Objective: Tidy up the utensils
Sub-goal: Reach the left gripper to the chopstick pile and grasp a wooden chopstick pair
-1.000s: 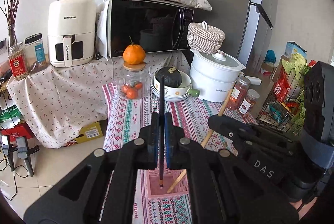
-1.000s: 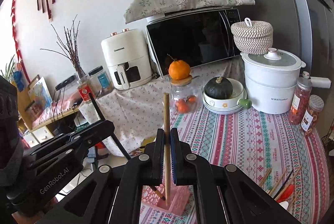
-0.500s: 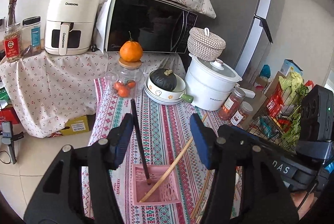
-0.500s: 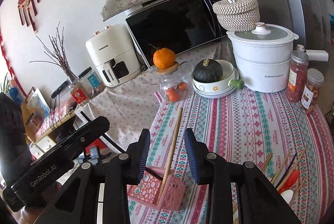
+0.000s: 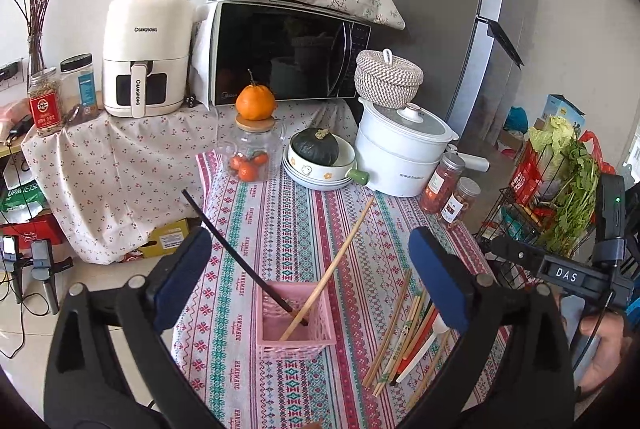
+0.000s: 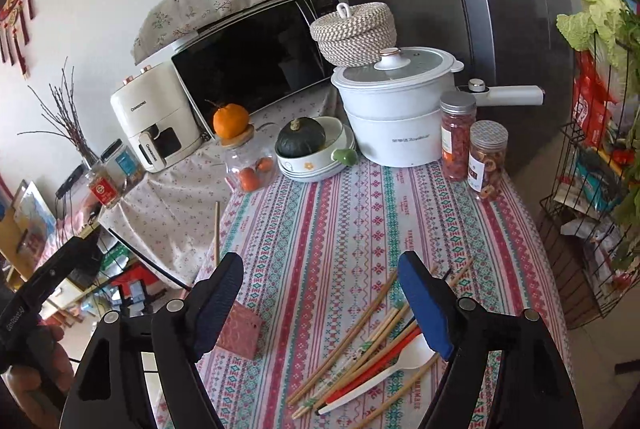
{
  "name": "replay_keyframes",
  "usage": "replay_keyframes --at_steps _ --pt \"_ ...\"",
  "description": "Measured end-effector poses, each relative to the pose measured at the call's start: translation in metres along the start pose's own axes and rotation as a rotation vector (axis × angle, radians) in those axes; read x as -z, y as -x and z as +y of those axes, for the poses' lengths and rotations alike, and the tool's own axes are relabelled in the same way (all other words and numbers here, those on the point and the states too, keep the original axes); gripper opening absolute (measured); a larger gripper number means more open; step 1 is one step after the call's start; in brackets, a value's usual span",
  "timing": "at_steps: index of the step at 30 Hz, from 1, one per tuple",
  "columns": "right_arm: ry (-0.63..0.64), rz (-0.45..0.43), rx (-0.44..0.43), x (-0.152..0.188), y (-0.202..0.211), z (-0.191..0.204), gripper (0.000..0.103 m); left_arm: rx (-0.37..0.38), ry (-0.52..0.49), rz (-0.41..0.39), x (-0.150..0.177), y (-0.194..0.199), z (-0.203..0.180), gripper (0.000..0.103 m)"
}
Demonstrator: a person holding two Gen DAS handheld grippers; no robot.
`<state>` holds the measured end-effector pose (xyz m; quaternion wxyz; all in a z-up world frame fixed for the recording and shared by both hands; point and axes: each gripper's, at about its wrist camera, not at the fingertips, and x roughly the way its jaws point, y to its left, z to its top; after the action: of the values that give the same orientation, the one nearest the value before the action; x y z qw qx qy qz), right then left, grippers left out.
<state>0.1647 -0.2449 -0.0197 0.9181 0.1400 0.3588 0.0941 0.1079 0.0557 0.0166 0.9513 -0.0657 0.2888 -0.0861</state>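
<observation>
A pink basket (image 5: 295,333) stands on the patterned tablecloth (image 5: 288,229). In it lean a black chopstick (image 5: 236,257) and a wooden chopstick (image 5: 336,265). My left gripper (image 5: 310,287) is open and empty above the basket. A pile of loose chopsticks (image 6: 360,341) and a white spoon (image 6: 384,377) lies to the basket's right. My right gripper (image 6: 320,309) is open and empty above that pile; the basket (image 6: 239,331) shows at its left finger. The pile also shows in the left wrist view (image 5: 404,329).
At the table's far end stand a jar with an orange on top (image 5: 254,149), a bowl with a squash (image 5: 318,161), a white pot (image 5: 400,153) and two spice jars (image 5: 452,189). A wire rack of vegetables (image 5: 552,197) stands at the right.
Both grippers opened and let go of their chopsticks, which now lean in the pink basket. Both grippers have risen and drawn back; the right one has swung toward the loose pile.
</observation>
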Motion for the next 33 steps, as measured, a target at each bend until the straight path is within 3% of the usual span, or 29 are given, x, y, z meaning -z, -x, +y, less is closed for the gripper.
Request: replay_keyframes --at_steps 9,15,20,21,26,29,33 --pt "-0.075 0.165 0.119 0.023 -0.013 -0.067 0.083 0.06 -0.103 0.191 0.033 -0.016 -0.055 0.099" --pt "-0.083 0.249 0.195 0.035 -0.019 -0.103 0.083 0.069 -0.205 0.343 0.053 -0.059 -0.109 0.099" --pt "-0.128 0.283 0.221 0.037 -0.025 -0.129 0.083 0.085 -0.209 0.476 0.063 -0.109 -0.139 0.098" --pt "-0.147 0.298 0.216 0.038 -0.028 -0.134 0.083 0.083 -0.209 0.495 0.064 -0.119 -0.144 0.095" --pt "-0.176 0.336 0.194 0.038 -0.038 -0.145 0.083 0.065 -0.193 0.592 0.071 -0.175 -0.154 0.054" --pt "-0.175 0.33 0.205 0.034 -0.04 -0.148 0.083 0.088 -0.155 0.631 0.077 -0.206 -0.151 0.039" --pt "-0.173 0.337 0.201 0.031 -0.046 -0.153 0.083 0.054 -0.174 0.663 0.088 -0.235 -0.155 0.029"
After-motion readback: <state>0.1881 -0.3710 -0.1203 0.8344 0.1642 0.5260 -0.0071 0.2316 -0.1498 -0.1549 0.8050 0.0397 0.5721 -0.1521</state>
